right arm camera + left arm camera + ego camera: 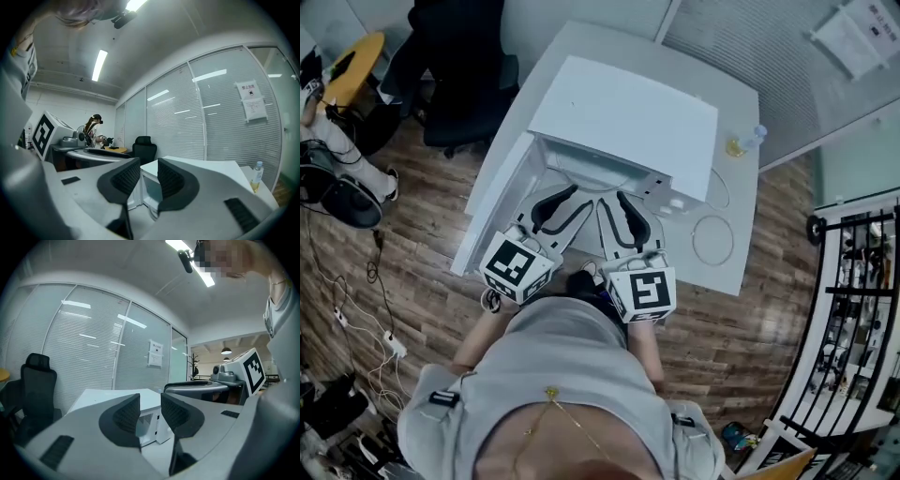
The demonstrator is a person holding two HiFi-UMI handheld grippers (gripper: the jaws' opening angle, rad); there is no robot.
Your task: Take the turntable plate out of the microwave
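Note:
A white microwave [628, 112] stands on a white table [731, 216], its front turned toward me. Its mouth looks open, with a pale curved rim [598, 176] low inside; I cannot tell whether that is the turntable plate. My left gripper [565, 202] and right gripper [623, 211] hover side by side just in front of the opening. In the left gripper view the jaws of the left gripper [150, 411] stand apart, with the microwave [150, 423] showing through the gap. The right gripper [149, 176] is also open and empty, and the cavity [151, 190] is visible beyond.
A black office chair [459, 75] stands left of the table. A small bottle [750, 141] and a looped cable [712, 239] lie on the table's right part. Cables and a power strip [389, 342] trail over the wooden floor. A black rack [862, 300] stands at the right.

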